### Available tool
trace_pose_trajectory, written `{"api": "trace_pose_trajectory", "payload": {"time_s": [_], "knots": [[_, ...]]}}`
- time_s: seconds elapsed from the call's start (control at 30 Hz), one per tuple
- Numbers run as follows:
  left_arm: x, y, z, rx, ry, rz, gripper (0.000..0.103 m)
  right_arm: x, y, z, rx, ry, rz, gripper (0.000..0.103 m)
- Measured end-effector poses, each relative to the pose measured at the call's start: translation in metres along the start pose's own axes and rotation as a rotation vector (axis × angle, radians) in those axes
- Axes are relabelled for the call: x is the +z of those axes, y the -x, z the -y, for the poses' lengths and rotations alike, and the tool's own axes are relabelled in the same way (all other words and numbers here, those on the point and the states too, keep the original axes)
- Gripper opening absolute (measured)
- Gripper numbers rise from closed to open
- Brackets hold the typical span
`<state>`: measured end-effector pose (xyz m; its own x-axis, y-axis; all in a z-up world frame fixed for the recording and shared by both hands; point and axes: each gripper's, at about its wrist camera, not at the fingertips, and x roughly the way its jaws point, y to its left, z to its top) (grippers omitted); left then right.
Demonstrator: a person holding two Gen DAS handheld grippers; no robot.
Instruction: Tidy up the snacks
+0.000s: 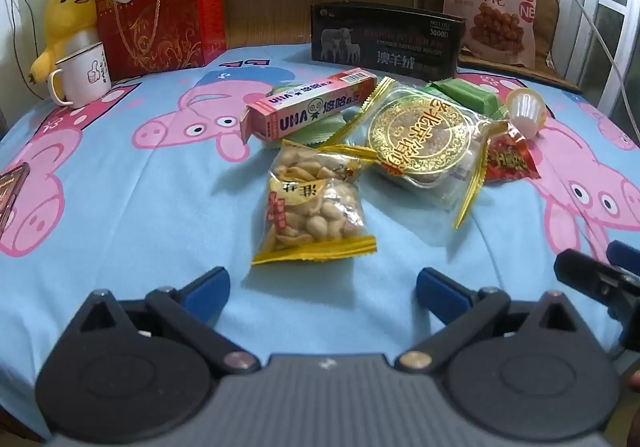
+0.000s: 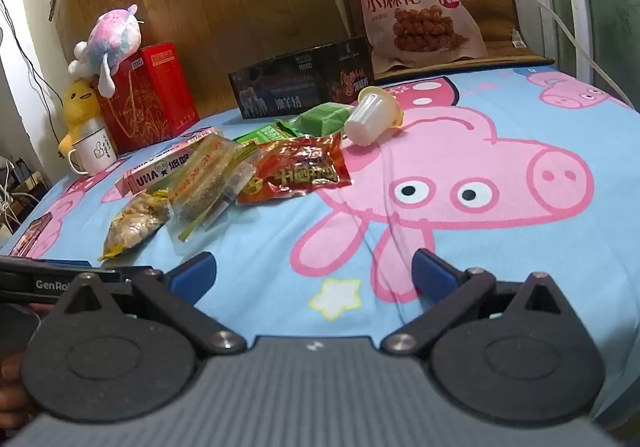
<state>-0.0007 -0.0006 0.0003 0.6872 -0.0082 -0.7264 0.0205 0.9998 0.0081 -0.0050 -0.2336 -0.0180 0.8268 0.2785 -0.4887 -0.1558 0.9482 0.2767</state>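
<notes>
A heap of snacks lies on the blue pig-print sheet [image 1: 120,187]. A peanut packet [image 1: 312,203] lies nearest my left gripper [image 1: 322,287], which is open and empty just short of it. Behind it are a gold-sealed mooncake packet [image 1: 420,139], a pink UHA candy box [image 1: 308,103], green packets [image 1: 468,95], a red snack packet [image 1: 506,159] and a tipped jelly cup [image 1: 524,107]. My right gripper [image 2: 314,275] is open and empty over the sheet [image 2: 500,247], right of the peanut packet [image 2: 136,223], mooncake packet [image 2: 212,179], red packet [image 2: 296,171] and jelly cup [image 2: 372,115].
A black box [image 1: 384,39], a red gift box [image 1: 160,15] with plush toys [image 1: 68,19], a white mug [image 1: 84,73] and a large pink snack bag [image 1: 492,3] stand along the back by the wooden board. A dark packet [image 1: 12,191] lies at the left edge. The other gripper [image 1: 600,279] shows at right.
</notes>
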Motion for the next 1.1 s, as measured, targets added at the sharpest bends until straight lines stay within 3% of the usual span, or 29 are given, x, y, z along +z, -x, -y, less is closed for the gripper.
{"api": "trace_pose_trajectory", "payload": {"time_s": [0.67,0.83,1.1], "knots": [[-0.003,0.002,-0.002,0.0,0.012,0.019,0.103,-0.006,0.001,-0.003,-0.016,0.075,0.01,0.103],[-0.006,0.006,-0.017,-0.061,0.014,0.047,0.103,-0.006,0.0,-0.004,-0.013,0.075,0.021,0.103],[-0.024,0.018,-0.062,-0.042,0.082,0.148,0.103,-0.005,-0.014,-0.027,0.122,0.164,-0.006,0.103]]}}
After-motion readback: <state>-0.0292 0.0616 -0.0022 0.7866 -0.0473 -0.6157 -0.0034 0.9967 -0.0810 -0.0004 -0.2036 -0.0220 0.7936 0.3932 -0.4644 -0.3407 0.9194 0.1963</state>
